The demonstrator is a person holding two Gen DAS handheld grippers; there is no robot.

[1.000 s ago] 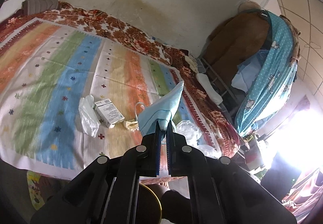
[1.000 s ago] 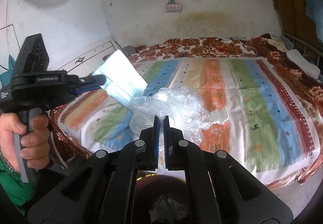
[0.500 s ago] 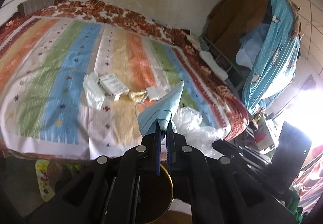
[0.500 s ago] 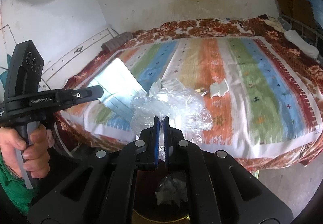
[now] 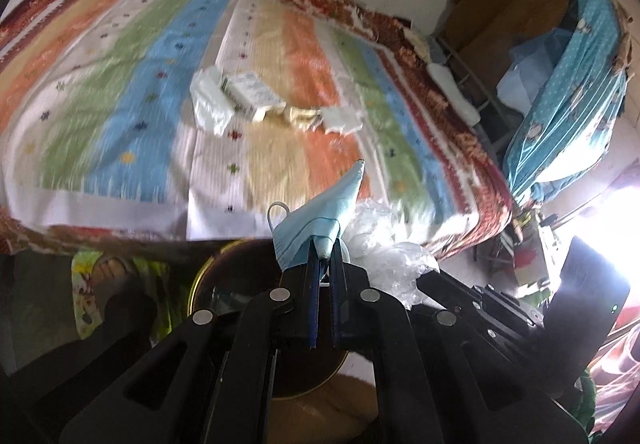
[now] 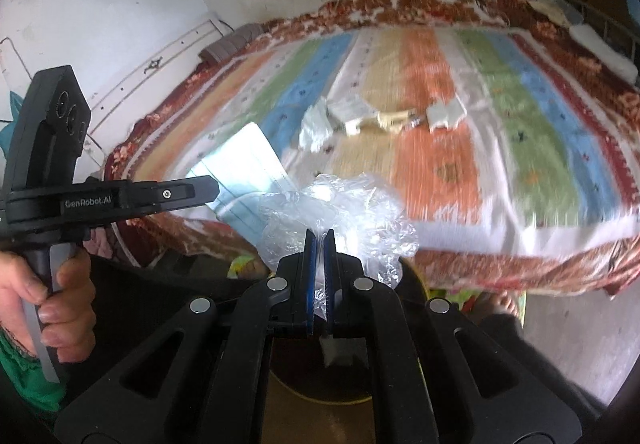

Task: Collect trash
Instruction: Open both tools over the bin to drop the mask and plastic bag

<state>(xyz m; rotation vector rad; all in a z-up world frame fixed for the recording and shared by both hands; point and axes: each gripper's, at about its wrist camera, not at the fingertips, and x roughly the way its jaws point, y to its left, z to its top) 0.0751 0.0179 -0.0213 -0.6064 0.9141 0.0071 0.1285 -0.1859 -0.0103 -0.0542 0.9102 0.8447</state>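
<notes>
My left gripper [image 5: 324, 244] is shut on a light blue face mask [image 5: 320, 212], which sticks up past the fingertips with an ear loop hanging to the left. My right gripper [image 6: 319, 240] is shut on a crumpled clear plastic wrap [image 6: 340, 212]. Both hang side by side just off the bed's near edge, over a dark bin with a gold rim [image 5: 200, 280]. In the right wrist view the left gripper [image 6: 200, 186] and its mask [image 6: 244, 160] show at left, held by a hand [image 6: 60, 304]. A pale scrap [image 6: 336, 352] lies inside the bin [image 6: 320, 400].
On the striped bedspread [image 5: 120, 92] lie a white plastic bag [image 5: 208, 104], a small carton [image 5: 250, 94], a yellowish wrapper [image 5: 300, 116] and a white packet [image 5: 342, 120]. A sandalled foot [image 5: 100, 276] stands beside the bin. A blue cloth [image 5: 560, 92] hangs at right.
Both grippers have sunk and tipped downward, away from the bed and over the bin. The mask and the plastic stay clamped.
</notes>
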